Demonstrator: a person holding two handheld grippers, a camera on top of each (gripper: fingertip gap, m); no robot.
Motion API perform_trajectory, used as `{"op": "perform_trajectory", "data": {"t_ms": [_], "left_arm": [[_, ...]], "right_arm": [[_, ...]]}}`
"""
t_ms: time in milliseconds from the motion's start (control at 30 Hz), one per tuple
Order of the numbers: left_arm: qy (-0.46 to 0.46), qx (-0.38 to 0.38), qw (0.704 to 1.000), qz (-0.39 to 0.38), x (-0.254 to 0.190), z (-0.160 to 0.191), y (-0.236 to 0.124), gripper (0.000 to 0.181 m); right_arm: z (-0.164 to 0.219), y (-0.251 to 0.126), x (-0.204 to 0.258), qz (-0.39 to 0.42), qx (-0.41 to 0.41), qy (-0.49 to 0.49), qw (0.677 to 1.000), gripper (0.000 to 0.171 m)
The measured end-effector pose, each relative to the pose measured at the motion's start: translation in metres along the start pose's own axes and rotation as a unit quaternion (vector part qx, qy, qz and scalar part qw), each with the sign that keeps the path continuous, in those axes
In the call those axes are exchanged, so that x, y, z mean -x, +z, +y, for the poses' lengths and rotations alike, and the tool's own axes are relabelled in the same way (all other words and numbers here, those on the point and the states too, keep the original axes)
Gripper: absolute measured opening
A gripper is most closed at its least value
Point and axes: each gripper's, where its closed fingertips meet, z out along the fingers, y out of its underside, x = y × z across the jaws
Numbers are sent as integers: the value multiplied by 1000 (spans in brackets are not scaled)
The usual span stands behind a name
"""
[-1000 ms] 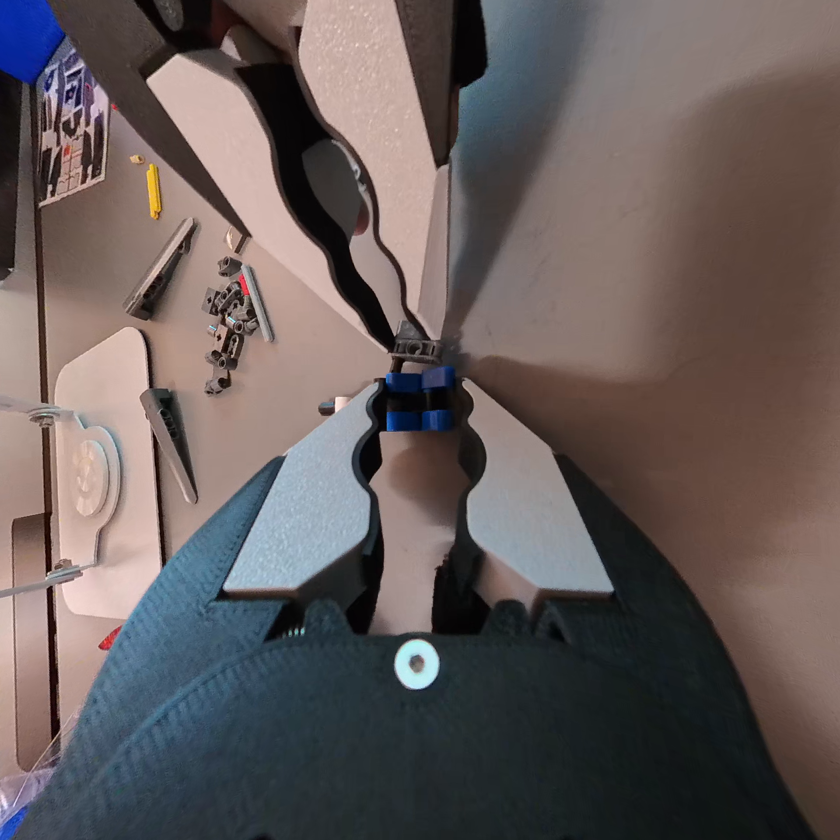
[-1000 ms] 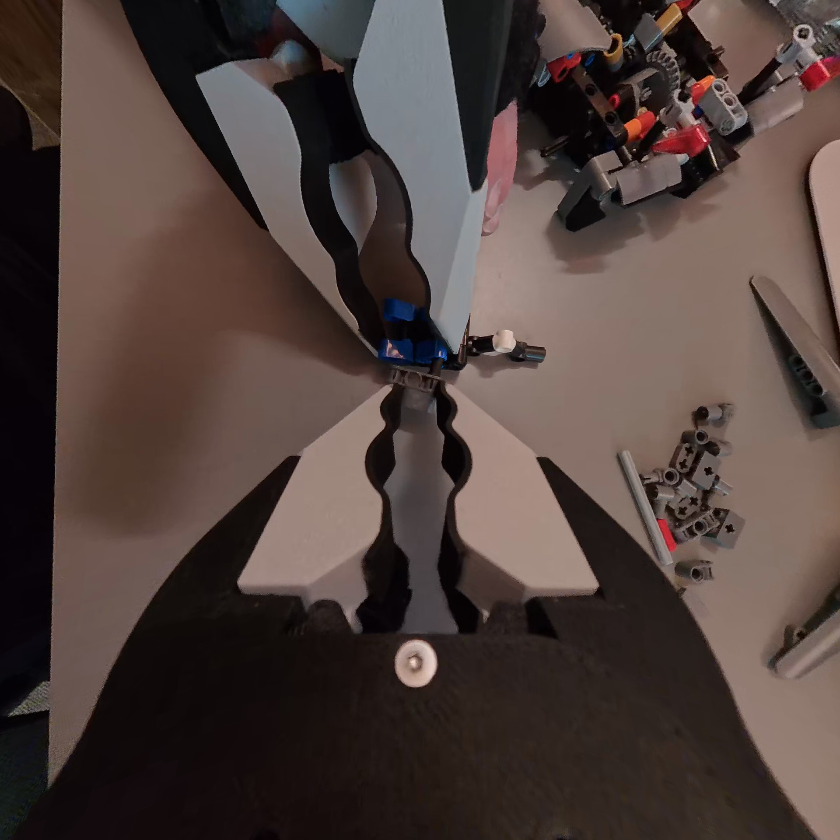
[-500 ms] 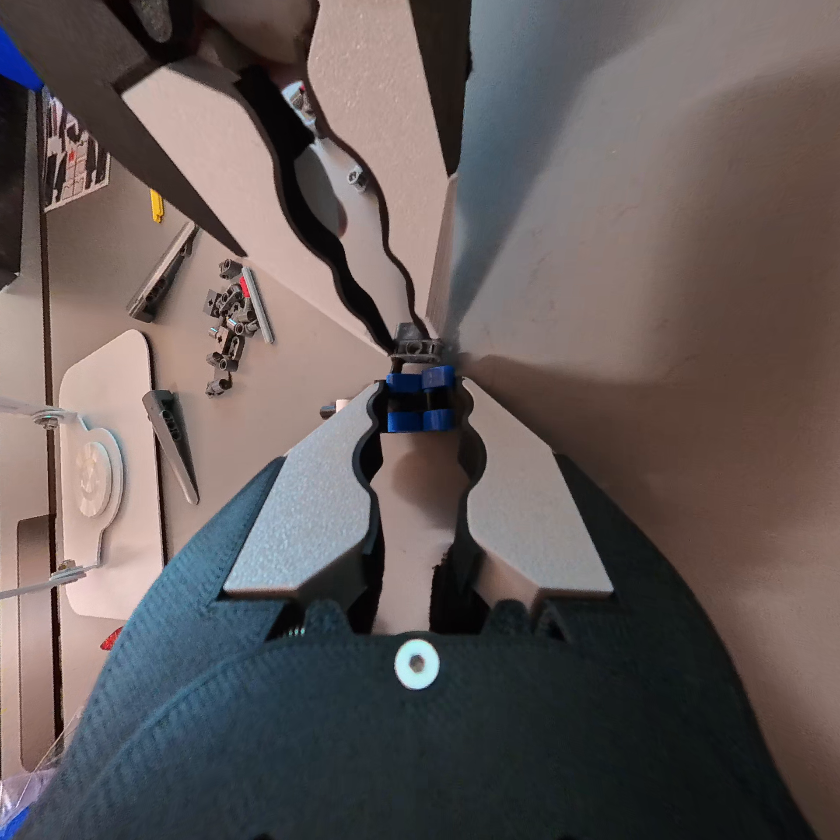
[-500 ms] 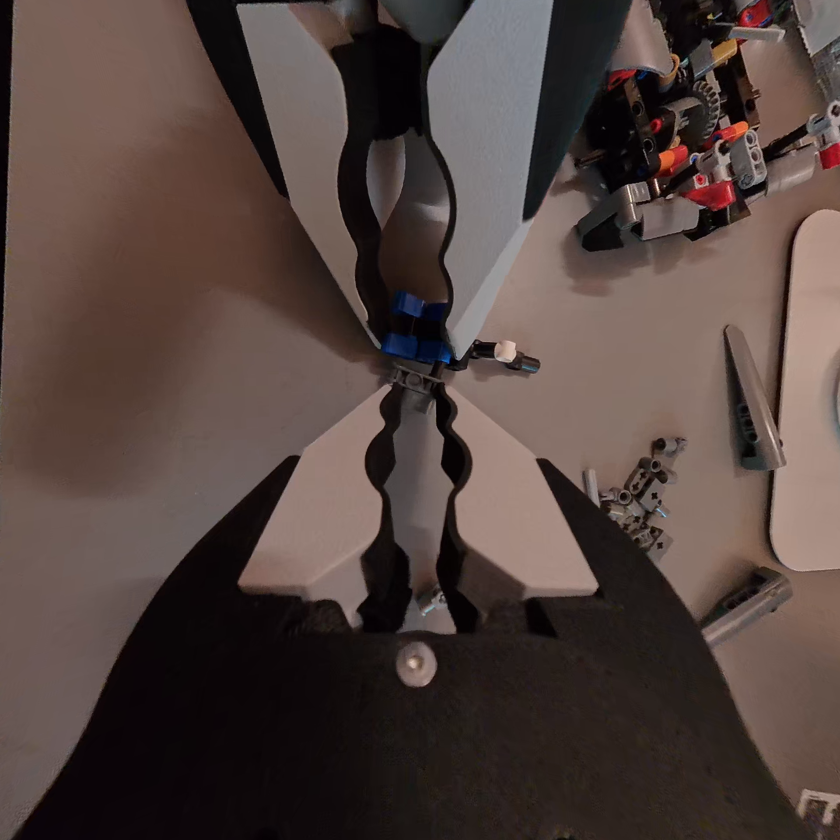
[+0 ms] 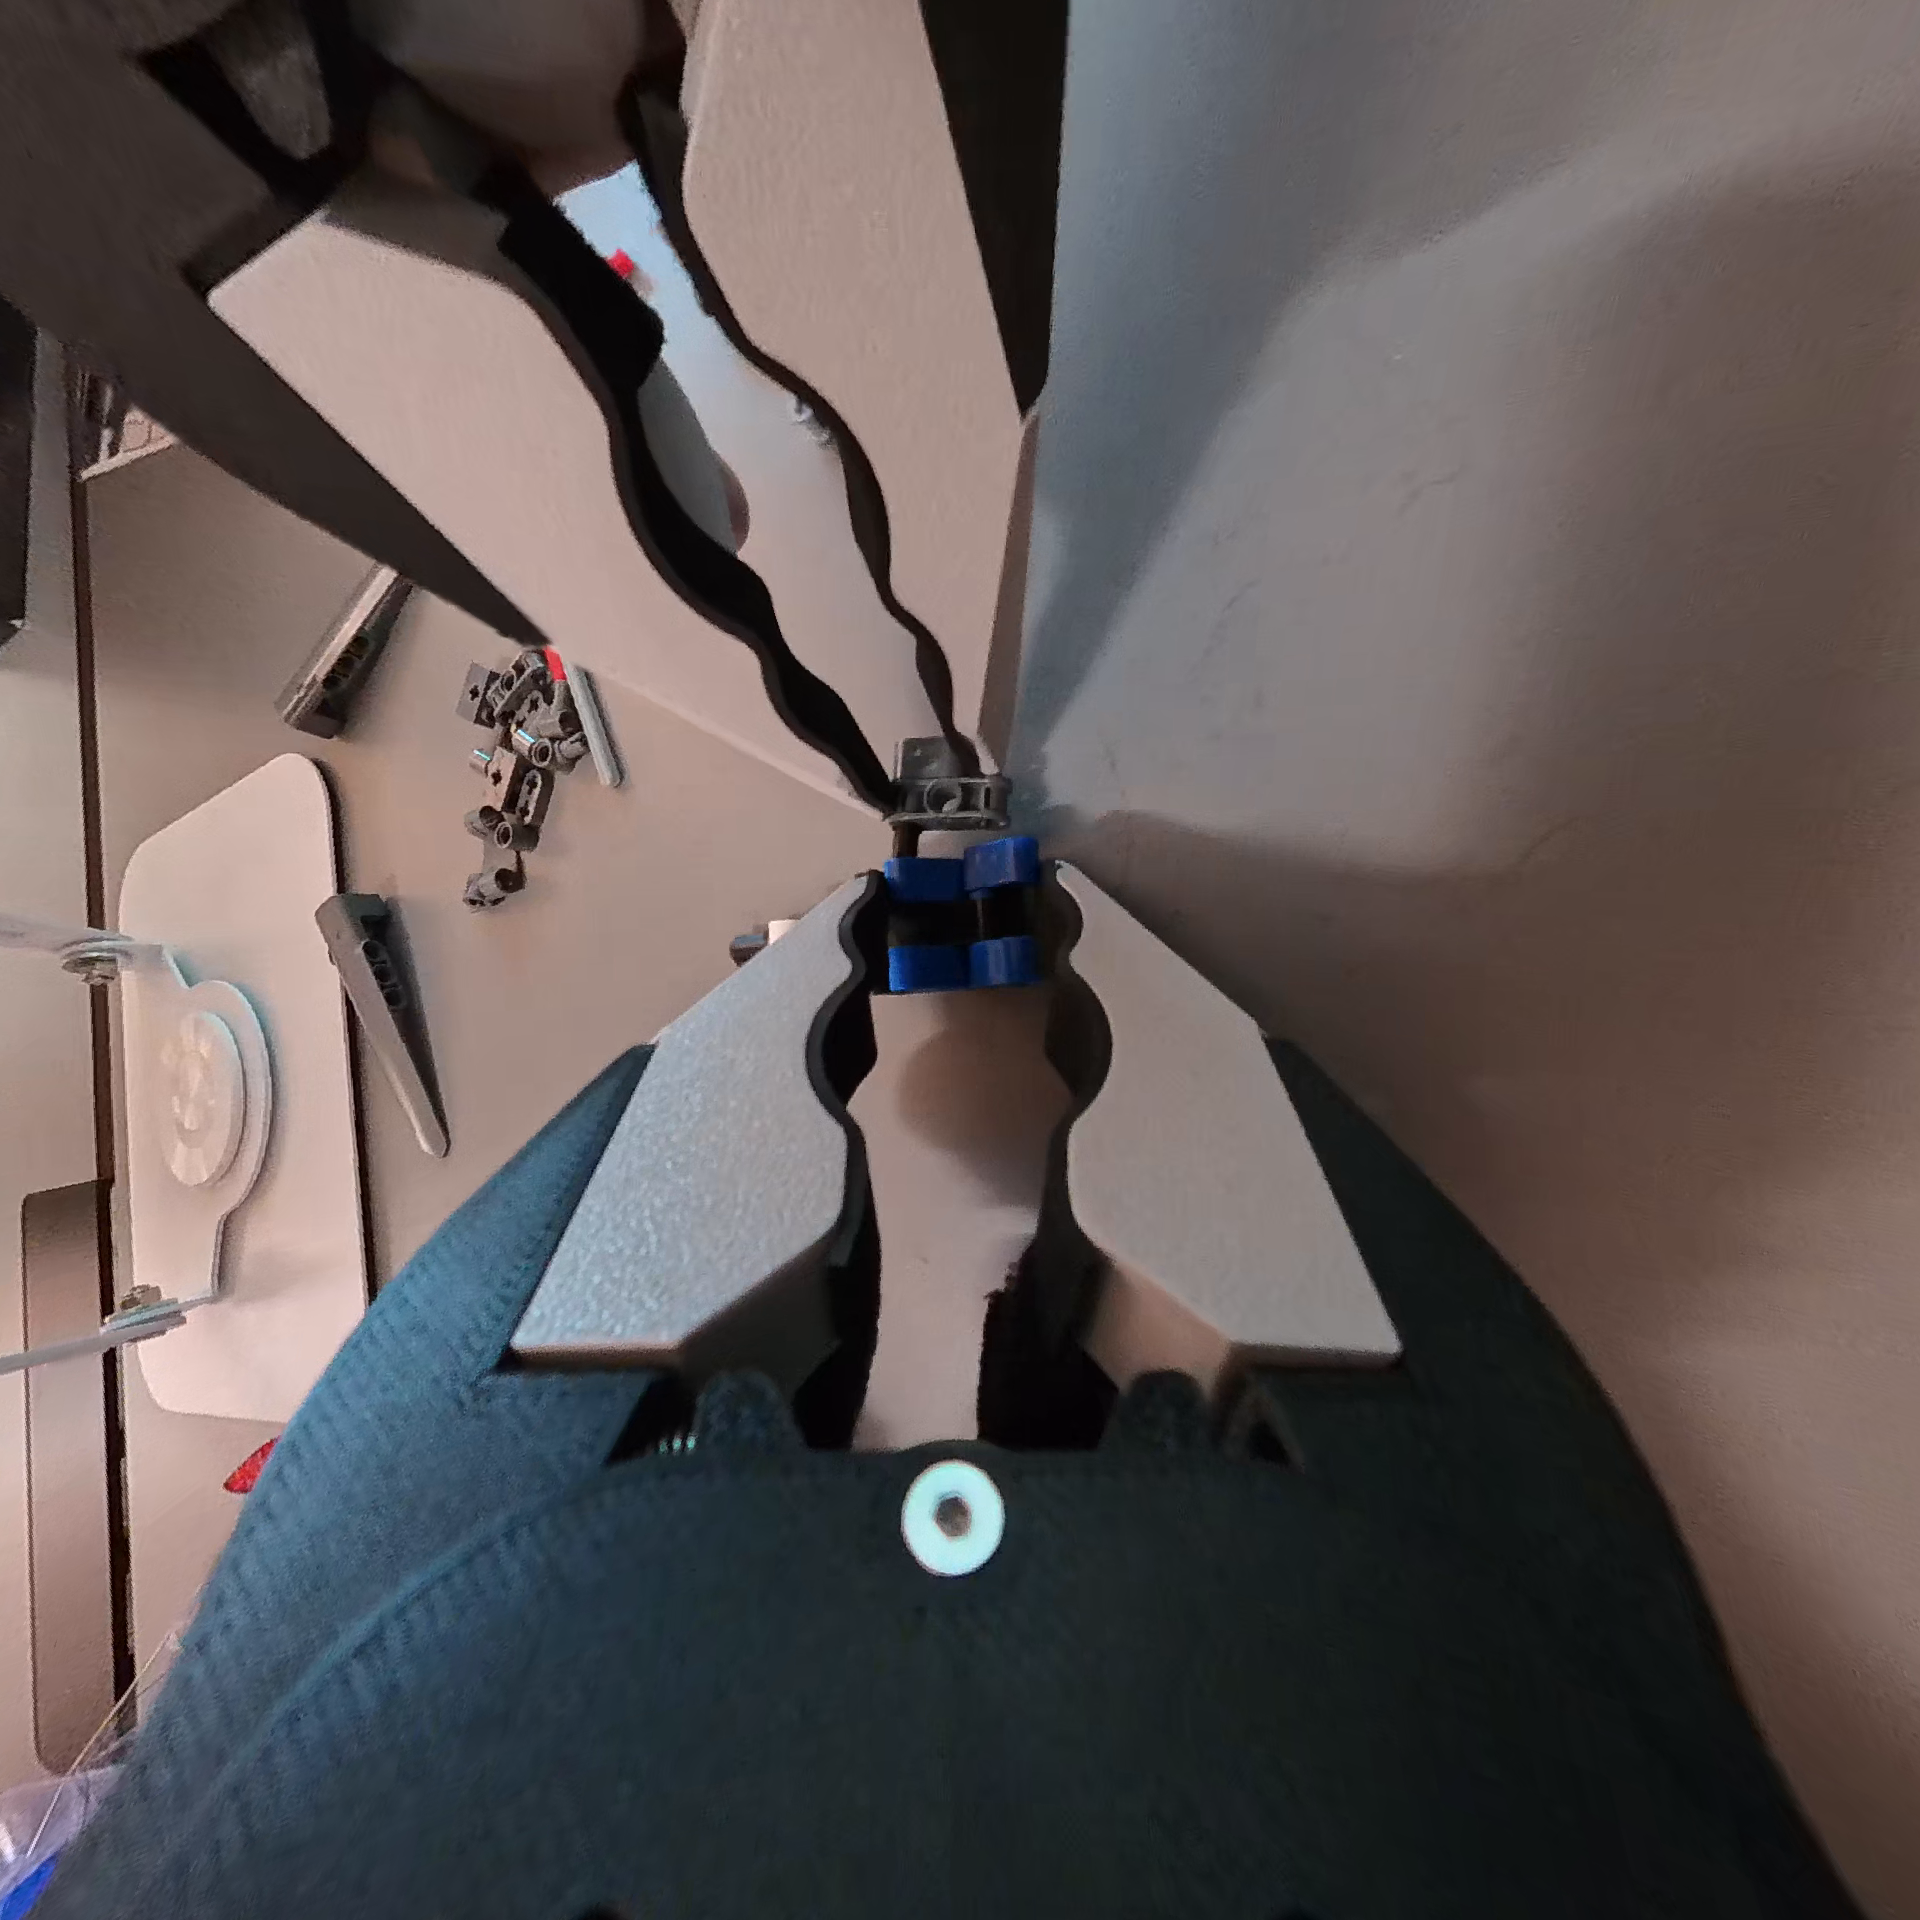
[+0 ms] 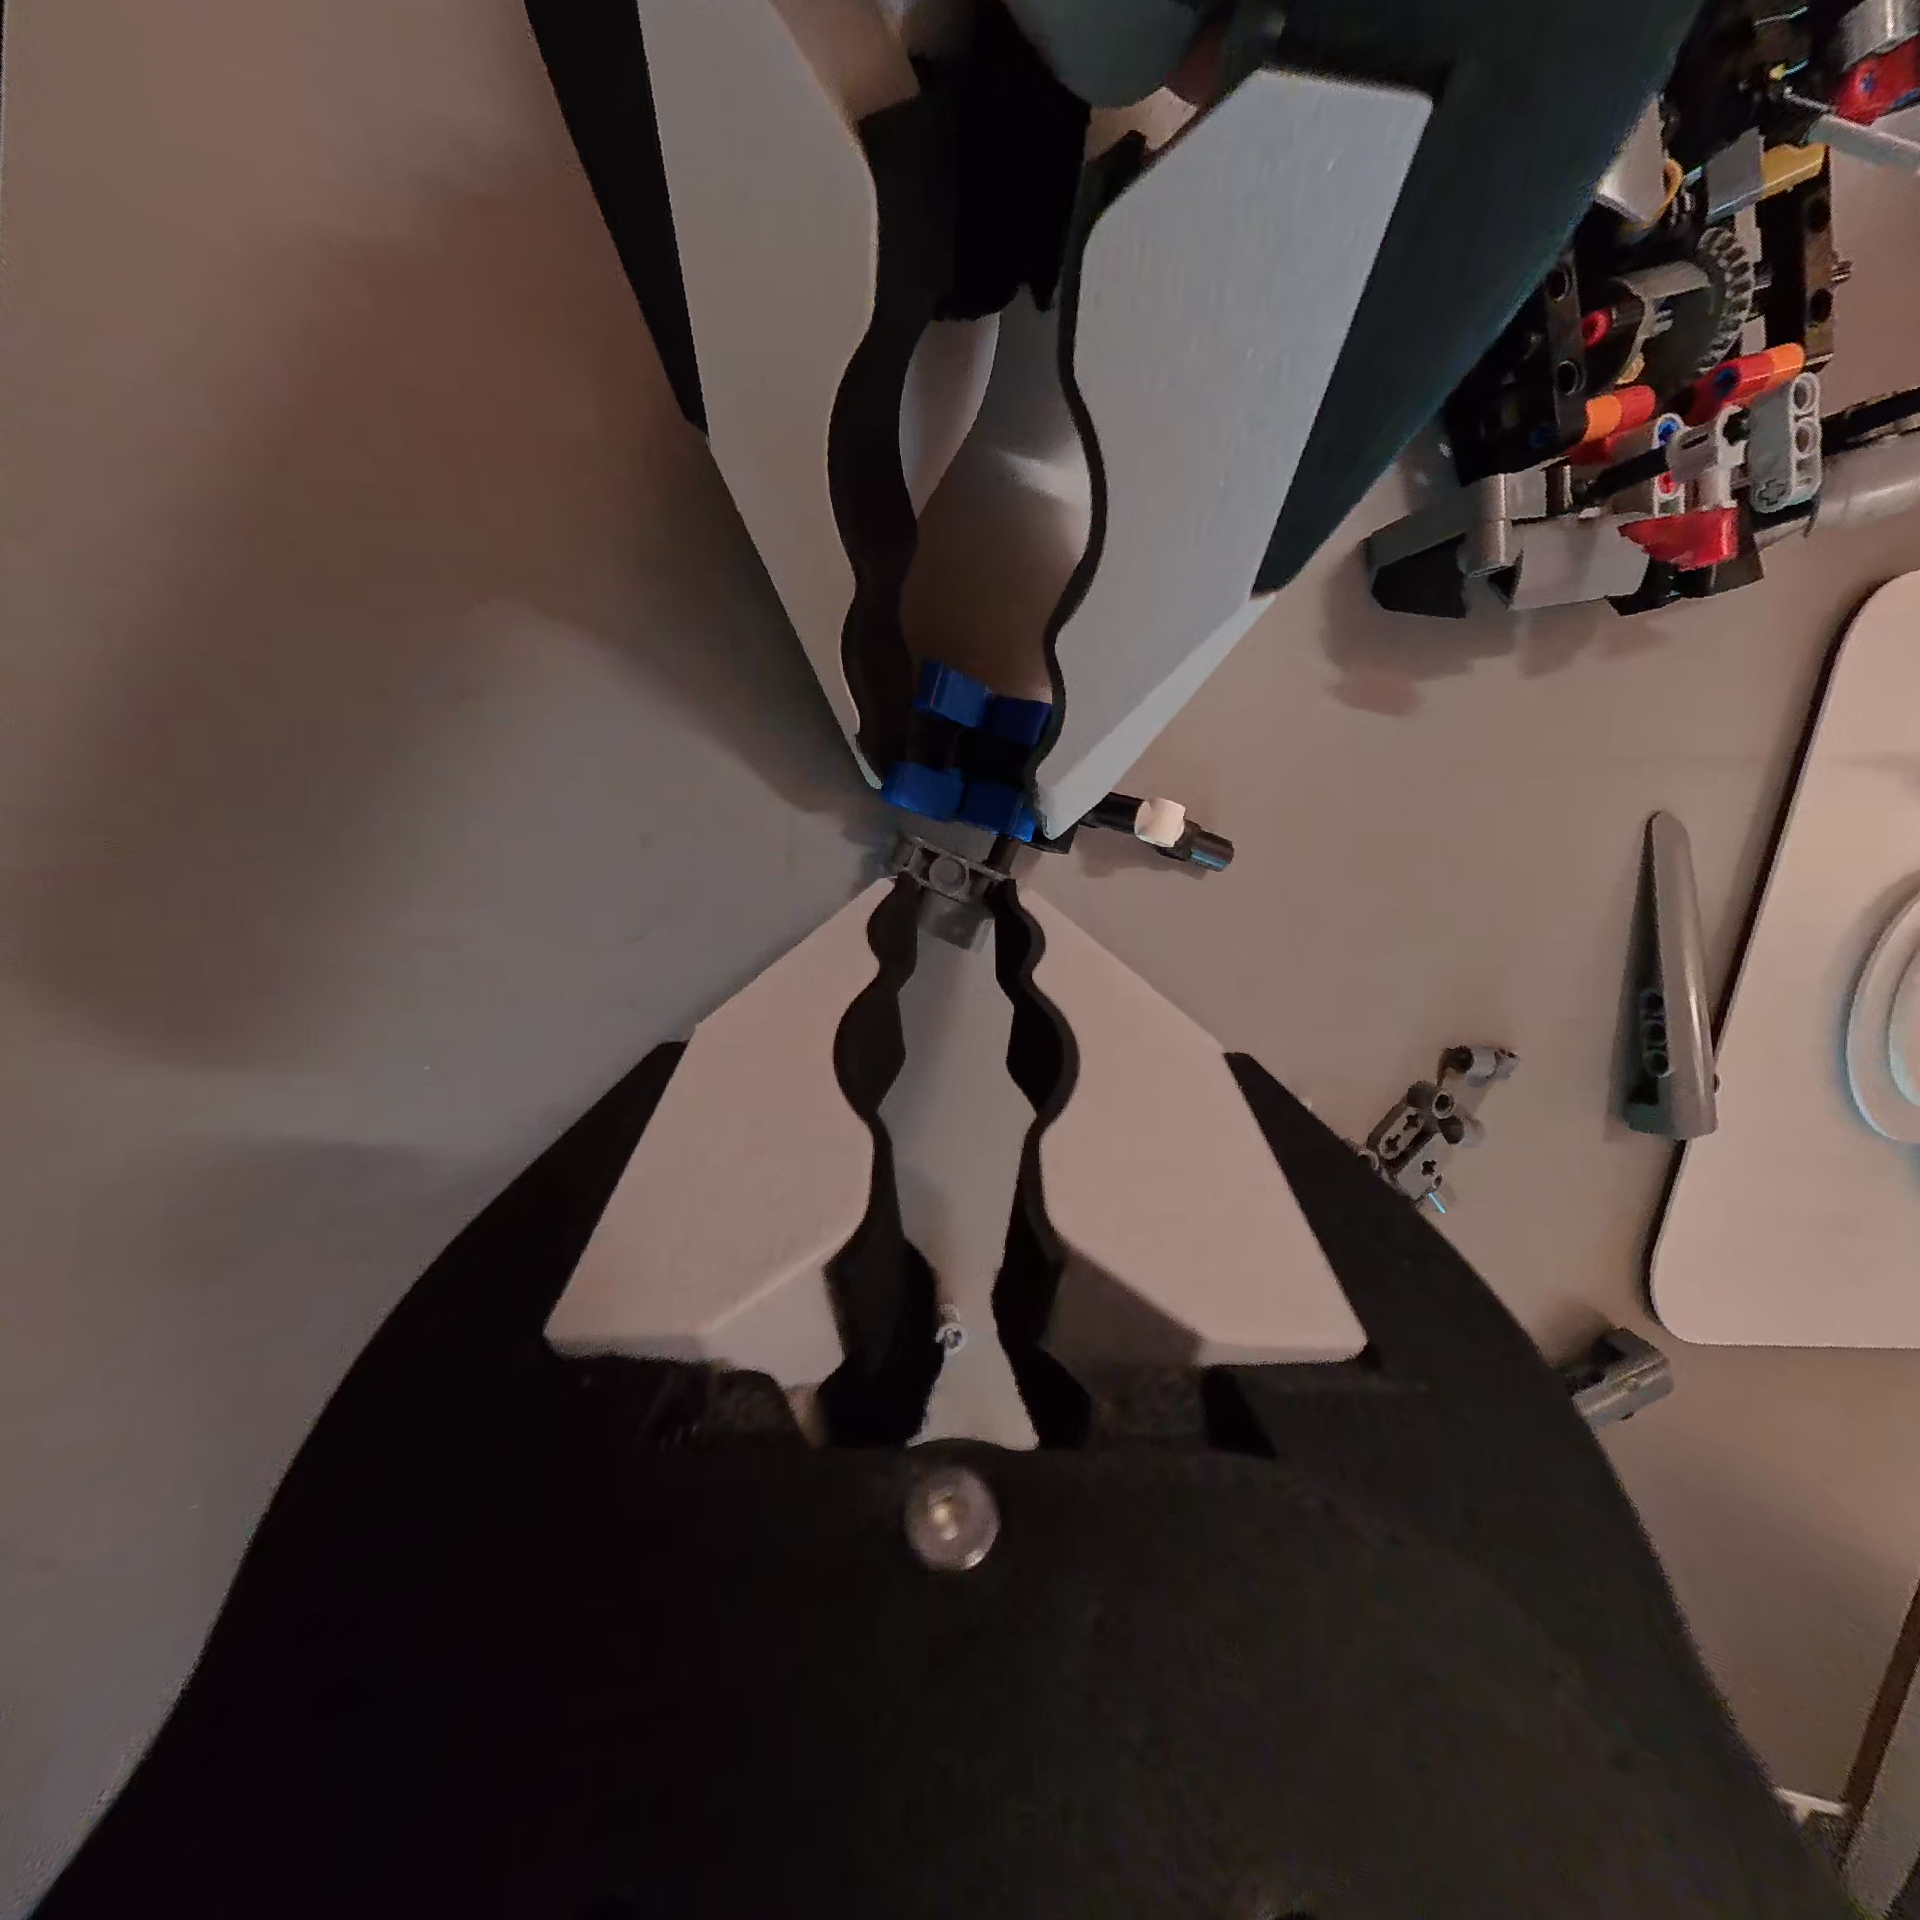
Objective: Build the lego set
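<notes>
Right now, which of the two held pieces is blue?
The blue piece in the left gripper; the right gripper pinches a dark grey piece.

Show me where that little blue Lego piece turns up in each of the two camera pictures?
Left wrist view: the blue piece sits just above centre, clamped at the tips of the left gripper, the near one.
Right wrist view: the blue piece sits above centre, at the tips of the far gripper coming down from the top.
Shared landmark: the small grey connector held by the right gripper, right next to the blue piece in both.
</notes>
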Motion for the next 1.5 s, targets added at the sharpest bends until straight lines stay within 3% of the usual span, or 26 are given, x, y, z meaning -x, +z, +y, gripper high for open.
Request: {"op": "perform_trajectory", "data": {"t_ms": [900, 1267, 1500], "left_arm": [[-15, -14, 1000, 6, 0, -2, -1, 23], [-24, -30, 999, 4, 0, -6, 2, 20], [-25, -32, 999, 3, -1, -8, 2, 21]], "right_arm": [[-3, 1, -2, -30, 18, -89, 995, 11], [2, -12, -10, -11, -40, -8, 999, 24], [14, -7, -2, -11, -55, 40, 998, 11]]}}
